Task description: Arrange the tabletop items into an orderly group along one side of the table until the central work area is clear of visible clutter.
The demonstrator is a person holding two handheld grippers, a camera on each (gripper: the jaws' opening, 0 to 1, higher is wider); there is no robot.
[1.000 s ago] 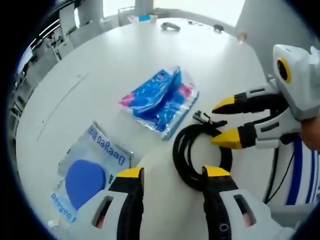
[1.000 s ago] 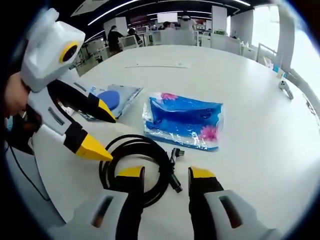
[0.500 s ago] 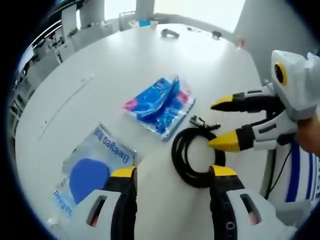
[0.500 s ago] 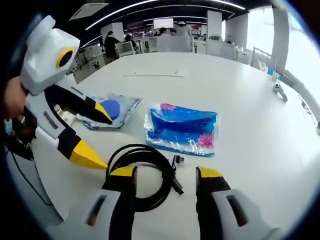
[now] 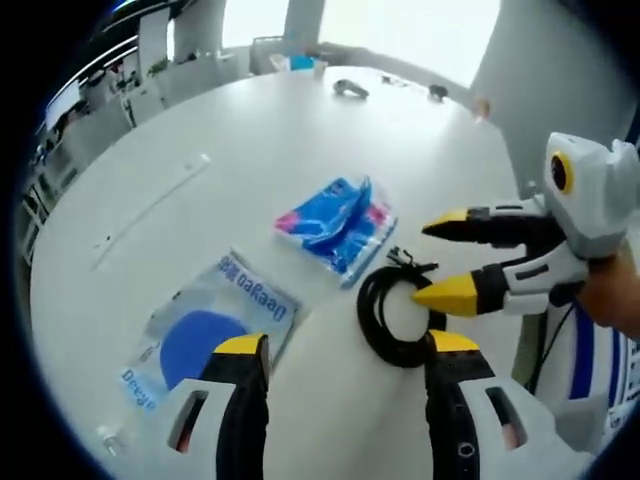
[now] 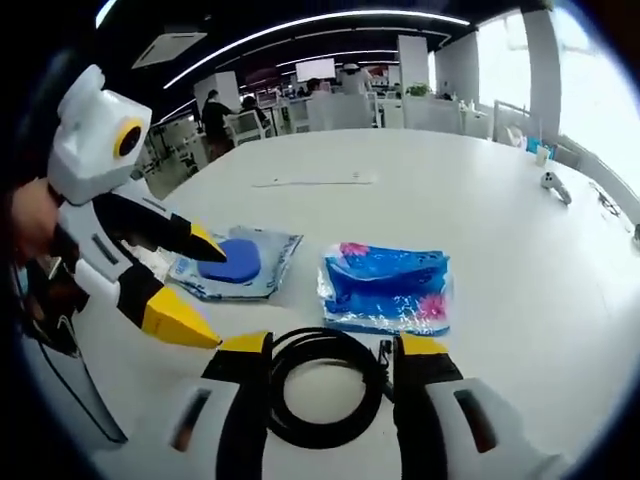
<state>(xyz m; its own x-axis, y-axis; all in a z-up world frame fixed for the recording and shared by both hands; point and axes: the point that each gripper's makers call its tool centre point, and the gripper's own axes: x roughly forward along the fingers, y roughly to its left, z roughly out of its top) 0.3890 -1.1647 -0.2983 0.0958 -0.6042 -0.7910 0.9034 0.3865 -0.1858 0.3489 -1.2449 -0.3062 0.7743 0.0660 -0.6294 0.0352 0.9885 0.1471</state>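
We have both grippers held above the near edge of the white table [image 5: 200,130], each with its jaws wide apart and nothing between them. Three items lie close together on this side: a coiled black cable [image 5: 385,318] nearest the edge, a blue patterned packet [image 5: 335,222] just beyond it, and a clear pouch with a blue disc [image 5: 205,330] set off to one side. They are near one another but not touching, so we judge the grouping to be well along, with the middle of the table already bare.

The step in hand looks like a pause between pickups. The right gripper [image 6: 330,350] hangs over the cable [image 6: 322,385], whose loop sits between its yellow tips in the right gripper view, though we see no contact. If the cable is next, we need to come down and close on one strand of the coil rather than the whole bundle, since the loops may spring loose.

The left gripper [image 5: 345,350] hovers between the pouch and the cable. Its view shows the right gripper [image 5: 455,262] coming in from the right, tips spread over the coil, and small objects at the far rim of the table. The right gripper view shows the left gripper [image 6: 190,285] near the pouch [image 6: 235,265], the packet [image 6: 388,288], and an office with people behind
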